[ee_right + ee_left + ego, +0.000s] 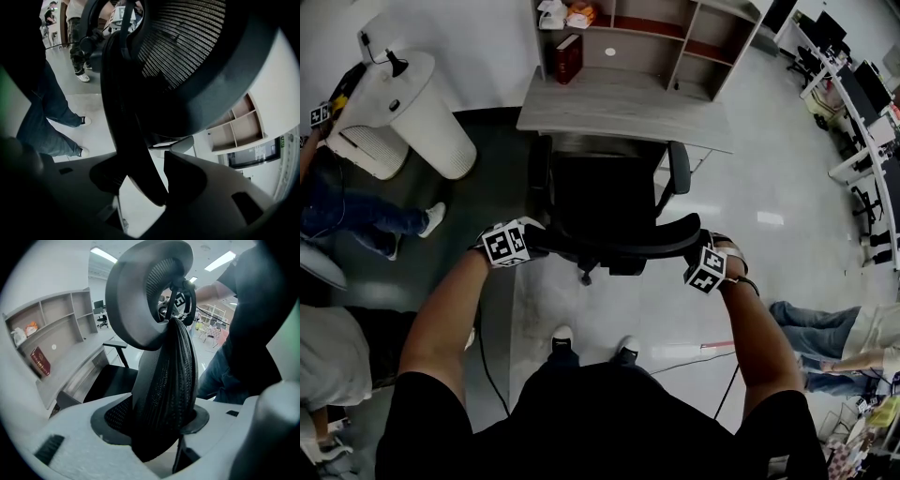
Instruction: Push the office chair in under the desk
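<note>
The black mesh office chair (609, 192) stands in front of the grey desk (623, 108), its seat partly under the desk edge and its back toward me. My left gripper (539, 240) is at the left end of the curved backrest (619, 246), my right gripper (698, 247) at the right end. In the left gripper view the mesh backrest (164, 385) fills the gap of the left gripper (157, 427), with the headrest (140, 296) above. In the right gripper view the backrest's edge (124, 136) runs between the pads of the right gripper (140, 180).
A shelf unit with a red book (568, 56) sits on the desk. A white cylindrical machine (412, 112) stands at the left. People's legs (366, 220) are at the left and legs (825, 328) at the right. A cable (492, 375) lies on the floor by my shoes (562, 336).
</note>
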